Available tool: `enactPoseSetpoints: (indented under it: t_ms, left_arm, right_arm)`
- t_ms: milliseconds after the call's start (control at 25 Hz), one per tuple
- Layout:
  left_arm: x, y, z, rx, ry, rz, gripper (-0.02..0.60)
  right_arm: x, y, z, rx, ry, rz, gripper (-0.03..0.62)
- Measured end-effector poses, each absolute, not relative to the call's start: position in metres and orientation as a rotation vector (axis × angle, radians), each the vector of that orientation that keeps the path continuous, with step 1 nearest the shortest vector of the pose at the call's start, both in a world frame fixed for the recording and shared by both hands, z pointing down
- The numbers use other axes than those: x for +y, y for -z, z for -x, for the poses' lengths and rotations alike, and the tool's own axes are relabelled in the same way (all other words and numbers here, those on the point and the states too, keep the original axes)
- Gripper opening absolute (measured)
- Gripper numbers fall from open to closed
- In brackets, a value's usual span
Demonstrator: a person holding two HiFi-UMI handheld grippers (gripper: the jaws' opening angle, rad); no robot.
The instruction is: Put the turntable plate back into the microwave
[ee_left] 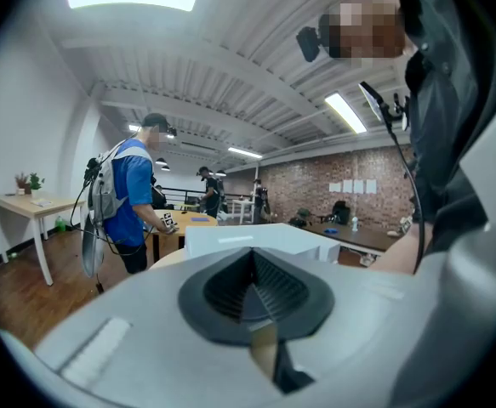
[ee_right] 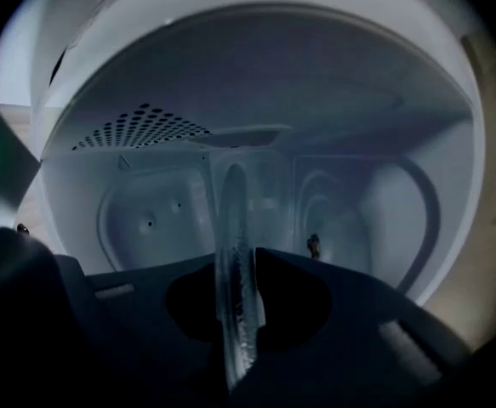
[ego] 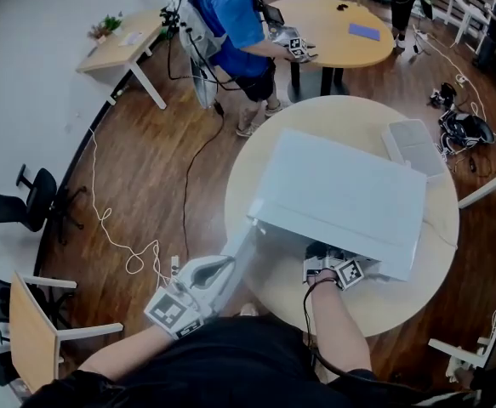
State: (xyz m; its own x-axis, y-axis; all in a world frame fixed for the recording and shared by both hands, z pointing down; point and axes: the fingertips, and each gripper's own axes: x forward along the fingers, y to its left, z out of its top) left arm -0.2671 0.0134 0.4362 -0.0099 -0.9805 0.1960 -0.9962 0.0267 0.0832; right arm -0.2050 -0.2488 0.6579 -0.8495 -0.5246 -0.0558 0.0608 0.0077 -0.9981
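The white microwave stands on a round table with its door swung open toward me on the left. My right gripper reaches into the opening. In the right gripper view it is shut on the rim of the clear glass turntable plate, which shows edge-on inside the pale cavity. A small dark stub shows past the plate. My left gripper sits by the door's outer edge, jaws together; whether it touches the door I cannot tell.
A person in a blue shirt works at a second round table behind. A flat white box lies at the back right of my table. Cables run over the wooden floor, and chairs stand at the left.
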Motion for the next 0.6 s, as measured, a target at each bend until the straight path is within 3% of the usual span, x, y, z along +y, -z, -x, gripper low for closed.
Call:
enactPoseSetpoints:
  t_ms: [600]
  left_arm:
    - [0.024, -0.430, 0.262, -2.134, -0.084, -1.957, 0.003]
  right_arm:
    - [-0.261, -0.674, 0.210, 1.853, 1.890, 0.589, 0.029]
